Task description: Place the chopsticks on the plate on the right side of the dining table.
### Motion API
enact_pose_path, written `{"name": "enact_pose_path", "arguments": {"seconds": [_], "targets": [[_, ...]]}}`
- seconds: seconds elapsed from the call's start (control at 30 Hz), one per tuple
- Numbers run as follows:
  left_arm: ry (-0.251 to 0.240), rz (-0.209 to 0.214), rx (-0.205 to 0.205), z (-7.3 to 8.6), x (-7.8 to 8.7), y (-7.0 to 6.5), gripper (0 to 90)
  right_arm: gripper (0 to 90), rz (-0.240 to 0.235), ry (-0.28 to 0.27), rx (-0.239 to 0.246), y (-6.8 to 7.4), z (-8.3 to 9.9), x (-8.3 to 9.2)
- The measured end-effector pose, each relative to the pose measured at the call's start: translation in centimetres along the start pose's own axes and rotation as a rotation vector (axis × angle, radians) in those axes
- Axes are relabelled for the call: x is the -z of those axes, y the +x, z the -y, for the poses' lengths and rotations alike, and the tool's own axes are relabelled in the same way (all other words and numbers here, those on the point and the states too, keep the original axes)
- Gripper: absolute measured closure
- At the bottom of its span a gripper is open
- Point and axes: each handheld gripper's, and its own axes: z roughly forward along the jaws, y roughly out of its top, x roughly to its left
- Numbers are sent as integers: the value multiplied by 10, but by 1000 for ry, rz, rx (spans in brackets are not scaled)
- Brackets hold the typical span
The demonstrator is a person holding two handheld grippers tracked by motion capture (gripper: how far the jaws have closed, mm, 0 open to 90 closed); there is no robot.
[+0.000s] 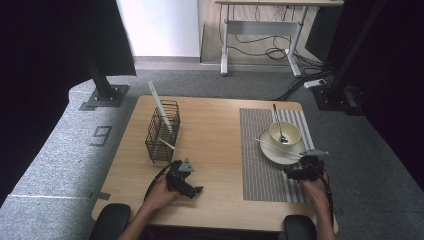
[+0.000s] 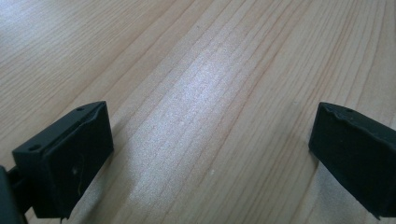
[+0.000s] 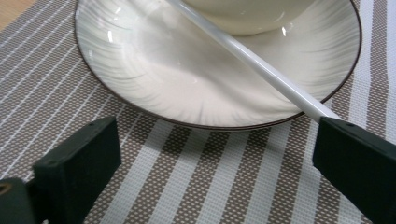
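A white plate point(image 1: 272, 155) with a cream bowl point(image 1: 292, 131) on it sits on a striped placemat point(image 1: 265, 175) at the table's right. A metal spoon point(image 1: 277, 122) stands in the bowl. A white chopstick point(image 1: 280, 147) lies across the plate. My right gripper point(image 1: 303, 165) is at the plate's near rim. In the right gripper view the gripper point(image 3: 217, 140) is open over the placemat point(image 3: 210, 186), facing the plate point(image 3: 154, 79). The chopstick point(image 3: 261, 70) runs to the right jaw and ends behind it. My left gripper point(image 1: 192, 187) point(image 2: 212, 123) rests open on bare wood.
A dark wire basket point(image 1: 162, 132) stands at the table's left, with one white chopstick point(image 1: 161, 107) upright in it and another point(image 1: 167, 144) poking out through its side. The wooden table point(image 1: 215, 145) is bare between basket and placemat. Grey carpet surrounds it.
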Motion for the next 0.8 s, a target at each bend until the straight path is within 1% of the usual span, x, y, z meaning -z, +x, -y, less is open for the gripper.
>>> {"name": "enact_pose_path", "arguments": {"seconds": [0.23,0.3,0.37,0.4,0.5,0.6,0.67,0.73,0.77,0.8], "targets": [[0,0,0,0,0,0,0,0,-8,6,-16,-2,-8,-6],[0,0,0,0,0,0,0,0,-15,-6,-26,-3,-10,-7],[0,0,0,0,0,0,0,0,-28,-22,-48,-4,-11,-9],[0,0,0,0,0,0,0,0,-27,-25,-52,-4,-11,-9],[0,0,0,0,0,0,0,0,-18,-28,-58,-6,-11,-10],[0,0,-1,0,0,0,0,0,-28,-21,-75,-8,-15,-10],[0,0,-1,0,0,0,0,0,-22,-28,-76,-7,-17,-10],[0,0,-1,0,0,0,0,0,12,-21,-69,-6,-20,-12],[0,0,-1,0,0,0,0,0,12,-17,-74,-6,-20,-14],[0,0,0,0,0,0,0,0,24,-16,-74,-7,-20,-15]]}}
